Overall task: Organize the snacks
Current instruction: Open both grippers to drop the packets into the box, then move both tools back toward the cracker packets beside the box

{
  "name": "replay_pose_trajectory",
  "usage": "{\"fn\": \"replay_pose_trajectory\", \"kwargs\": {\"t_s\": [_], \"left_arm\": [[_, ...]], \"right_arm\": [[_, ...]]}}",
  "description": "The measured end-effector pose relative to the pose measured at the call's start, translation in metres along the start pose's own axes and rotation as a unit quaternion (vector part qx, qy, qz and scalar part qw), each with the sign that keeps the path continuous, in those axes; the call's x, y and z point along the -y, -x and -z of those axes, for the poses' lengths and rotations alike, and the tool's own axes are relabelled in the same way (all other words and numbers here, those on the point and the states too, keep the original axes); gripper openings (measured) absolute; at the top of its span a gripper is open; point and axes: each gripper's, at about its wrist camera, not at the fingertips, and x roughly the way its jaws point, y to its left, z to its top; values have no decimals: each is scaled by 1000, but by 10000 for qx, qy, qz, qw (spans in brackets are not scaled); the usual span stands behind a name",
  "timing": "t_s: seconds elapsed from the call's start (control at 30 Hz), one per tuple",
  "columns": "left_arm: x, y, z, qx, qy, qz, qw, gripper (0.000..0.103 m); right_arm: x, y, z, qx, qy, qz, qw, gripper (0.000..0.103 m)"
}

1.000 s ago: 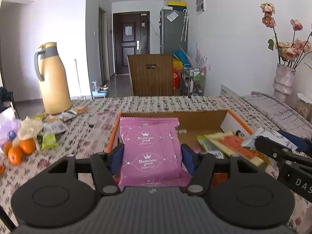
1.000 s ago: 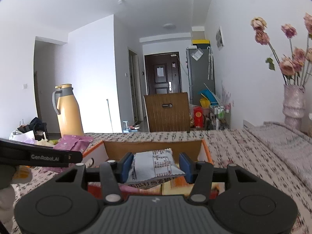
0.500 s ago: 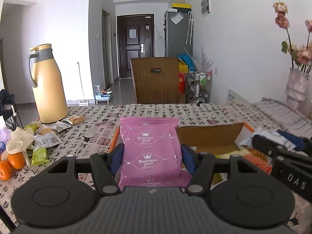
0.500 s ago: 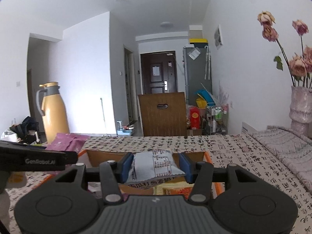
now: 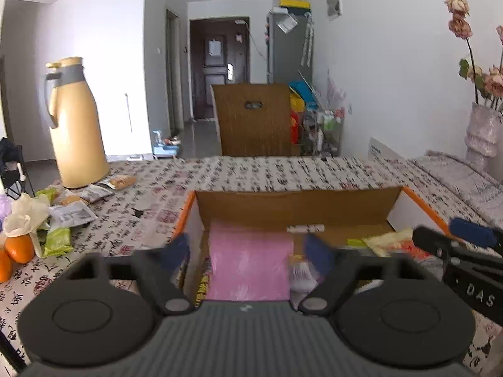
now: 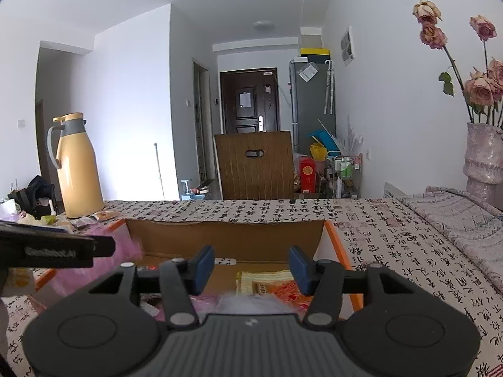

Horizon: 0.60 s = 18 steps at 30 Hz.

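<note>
An open cardboard box with orange edges [image 5: 295,202] sits on the patterned tablecloth; it also shows in the right wrist view [image 6: 226,235]. My left gripper [image 5: 250,249] is open over the box's left side. The pink snack packet [image 5: 250,260] is blurred between the spread fingers, inside the box. My right gripper [image 6: 250,265] is open above the box. The grey-white packet [image 6: 251,304] lies blurred just below it, on yellow and orange packets [image 6: 276,286]. The left gripper shows at the left of the right wrist view [image 6: 56,248].
A yellow thermos jug [image 5: 75,125] stands far left with loose snack packets [image 5: 72,213] and oranges [image 5: 19,248] near it. A vase of dried roses [image 6: 484,154] stands at the right. A wooden chair back [image 5: 251,119] is beyond the table.
Both grippers have opened. The pink packet has left the left gripper's hold and dropped into the box; the grey-white packet has dropped from the right gripper onto the packets below.
</note>
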Motion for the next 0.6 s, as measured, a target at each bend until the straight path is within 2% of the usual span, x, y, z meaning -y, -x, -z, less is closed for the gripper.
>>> {"fn": "replay_pose_trajectory", "kwargs": {"t_s": [0.07,0.1,0.6], "left_arm": [[-1,4,0,99,24,-54,9999,103],[-1,5,-1,82,29,-36,10000,103],[0,3,-1,-47,81,-115,9999,103]], "right_arm": [[2,1,1,14,-65,67,10000,97],[4,3,1,58,-111,122,9998,101],[10,3,-2,63,-238,197,9995,103]]}}
